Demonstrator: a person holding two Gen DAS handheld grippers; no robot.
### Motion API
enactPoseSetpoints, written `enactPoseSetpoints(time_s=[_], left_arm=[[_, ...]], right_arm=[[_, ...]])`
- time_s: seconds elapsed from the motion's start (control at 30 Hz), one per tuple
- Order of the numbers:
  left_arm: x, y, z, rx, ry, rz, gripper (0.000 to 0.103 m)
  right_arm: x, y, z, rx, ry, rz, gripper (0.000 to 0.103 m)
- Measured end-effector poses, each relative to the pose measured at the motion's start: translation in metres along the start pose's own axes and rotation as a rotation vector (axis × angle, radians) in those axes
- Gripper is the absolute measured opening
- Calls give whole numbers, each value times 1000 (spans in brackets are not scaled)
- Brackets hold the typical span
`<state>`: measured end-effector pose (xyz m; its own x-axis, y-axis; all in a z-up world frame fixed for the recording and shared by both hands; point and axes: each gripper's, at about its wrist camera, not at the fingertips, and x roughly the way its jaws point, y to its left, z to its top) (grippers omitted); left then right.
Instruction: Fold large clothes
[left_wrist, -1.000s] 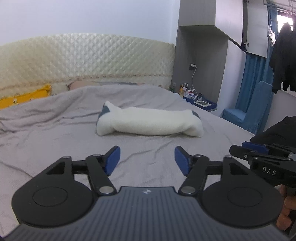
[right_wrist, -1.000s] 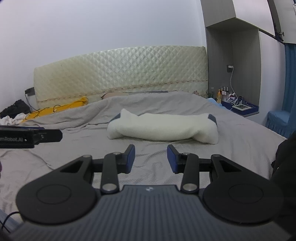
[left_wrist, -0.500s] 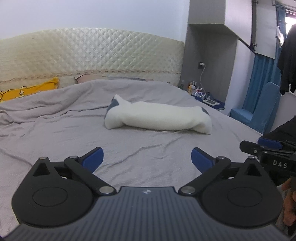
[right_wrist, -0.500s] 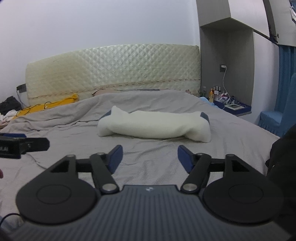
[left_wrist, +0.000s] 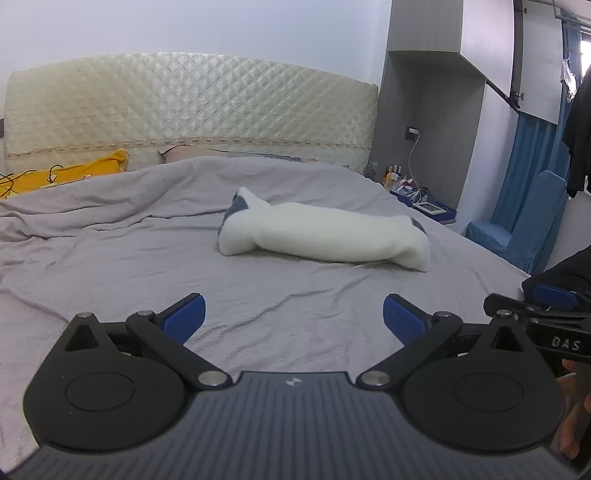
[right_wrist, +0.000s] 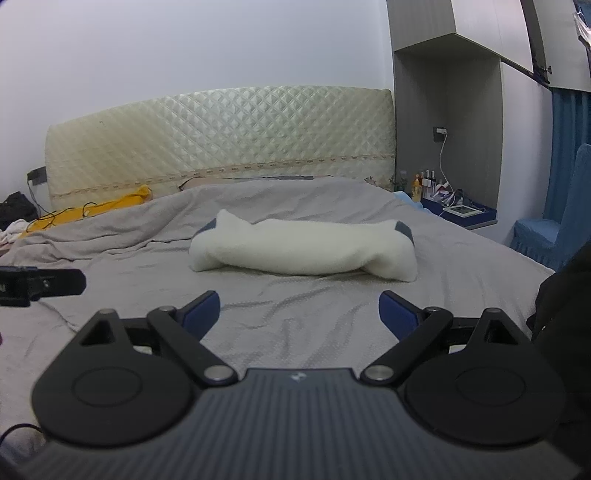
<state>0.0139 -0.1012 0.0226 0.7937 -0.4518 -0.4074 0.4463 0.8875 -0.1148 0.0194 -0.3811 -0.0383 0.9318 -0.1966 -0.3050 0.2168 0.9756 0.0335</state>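
Observation:
A white fleece garment with grey-blue trim (left_wrist: 325, 234) lies folded into a long bundle on the grey bed sheet (left_wrist: 110, 266), a good way ahead of both grippers. It also shows in the right wrist view (right_wrist: 303, 249). My left gripper (left_wrist: 293, 317) is wide open and empty above the sheet near the bed's front. My right gripper (right_wrist: 299, 312) is wide open and empty too, likewise short of the bundle. The right gripper's side shows at the right edge of the left wrist view (left_wrist: 535, 321).
A quilted cream headboard (left_wrist: 184, 118) stands behind the bed. A yellow cloth with a cable (left_wrist: 62, 175) lies at the far left. A bedside shelf with bottles and a charger (right_wrist: 443, 199) is at the right, with a blue chair (left_wrist: 524, 229) beyond.
Both grippers have opened from partly open to wide open. Both have drawn slightly back and lifted; the folded bundle has not moved.

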Motion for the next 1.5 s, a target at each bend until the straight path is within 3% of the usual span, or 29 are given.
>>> enactPoseSetpoints(time_s=[1.5], left_arm=[[-5, 1, 2, -37, 3, 12, 103]], right_arm=[[2, -3, -2, 40, -6, -11, 103]])
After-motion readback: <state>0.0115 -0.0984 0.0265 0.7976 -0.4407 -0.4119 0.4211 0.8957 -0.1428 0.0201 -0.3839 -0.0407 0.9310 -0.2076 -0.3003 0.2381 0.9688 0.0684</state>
